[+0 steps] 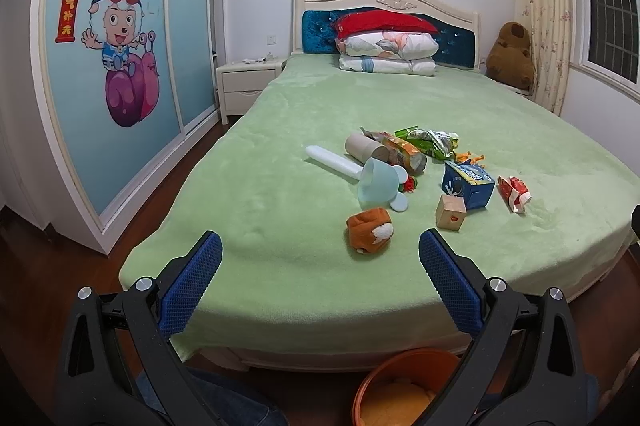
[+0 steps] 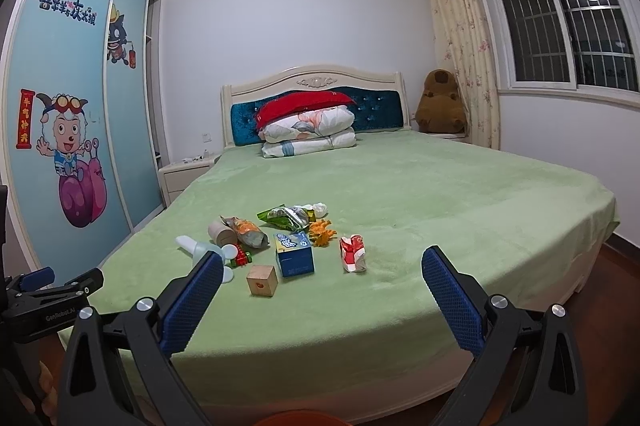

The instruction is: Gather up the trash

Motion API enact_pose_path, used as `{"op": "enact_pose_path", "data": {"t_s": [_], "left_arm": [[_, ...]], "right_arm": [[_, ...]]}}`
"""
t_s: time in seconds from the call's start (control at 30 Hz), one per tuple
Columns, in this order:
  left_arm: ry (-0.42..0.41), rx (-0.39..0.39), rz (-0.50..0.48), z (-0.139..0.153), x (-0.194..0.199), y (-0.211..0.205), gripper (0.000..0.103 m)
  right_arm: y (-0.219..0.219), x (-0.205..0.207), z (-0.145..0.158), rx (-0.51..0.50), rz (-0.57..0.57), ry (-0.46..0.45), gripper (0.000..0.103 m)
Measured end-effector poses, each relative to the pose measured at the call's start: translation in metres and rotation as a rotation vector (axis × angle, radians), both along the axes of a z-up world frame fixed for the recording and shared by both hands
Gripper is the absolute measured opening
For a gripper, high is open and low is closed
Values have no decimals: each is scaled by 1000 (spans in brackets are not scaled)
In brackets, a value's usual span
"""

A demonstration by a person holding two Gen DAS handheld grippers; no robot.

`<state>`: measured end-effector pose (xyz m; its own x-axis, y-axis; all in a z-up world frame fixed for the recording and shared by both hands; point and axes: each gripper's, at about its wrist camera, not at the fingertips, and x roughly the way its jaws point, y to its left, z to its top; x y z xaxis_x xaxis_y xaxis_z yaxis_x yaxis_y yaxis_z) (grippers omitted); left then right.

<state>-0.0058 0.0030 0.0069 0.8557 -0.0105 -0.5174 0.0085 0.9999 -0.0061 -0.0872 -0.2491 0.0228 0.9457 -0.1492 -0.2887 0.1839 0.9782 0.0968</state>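
orange bin (image 1: pixel 400 378) cut off below left tool (image 1: pixel 320 278).

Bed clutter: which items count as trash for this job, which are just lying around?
Trash job: green snack bag, orange snack bag, cardboard tube, red wrapper, blue carton, orange bin.
Lying about: wooden block, orange plush, red toy car, blue cup.

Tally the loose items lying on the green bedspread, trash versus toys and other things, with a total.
Trash: 6 – cardboard tube, orange snack bag, green snack bag, blue carton, red wrapper, white crumpled paper
Toys/other: 6 – handheld fan, plush, wooden block, red toy, orange toy, small disc
Total: 12
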Motion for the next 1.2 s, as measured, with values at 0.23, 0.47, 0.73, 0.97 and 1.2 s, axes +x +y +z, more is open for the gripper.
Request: {"op": "enact_pose_path", "data": {"t_s": [0.23,0.47,0.73,0.97,1.2], "left_arm": [[7,-6,0,1,0,2,96],[16,-4,-2,-1,1,4,96],[15,-5,0,-1,1,4,96],[15,-6,4,-4,-1,6,96],[24,-8,6,-7,-2,7,96]], "right_arm": [[0,0,0,2,-1,2,98],[-1,1,-1,7,-2,9,98],[0,1,-4,6,1,9,98],[1,0,-4,10,3,9,98],[1,0,-4,10,3,10,98]]}}
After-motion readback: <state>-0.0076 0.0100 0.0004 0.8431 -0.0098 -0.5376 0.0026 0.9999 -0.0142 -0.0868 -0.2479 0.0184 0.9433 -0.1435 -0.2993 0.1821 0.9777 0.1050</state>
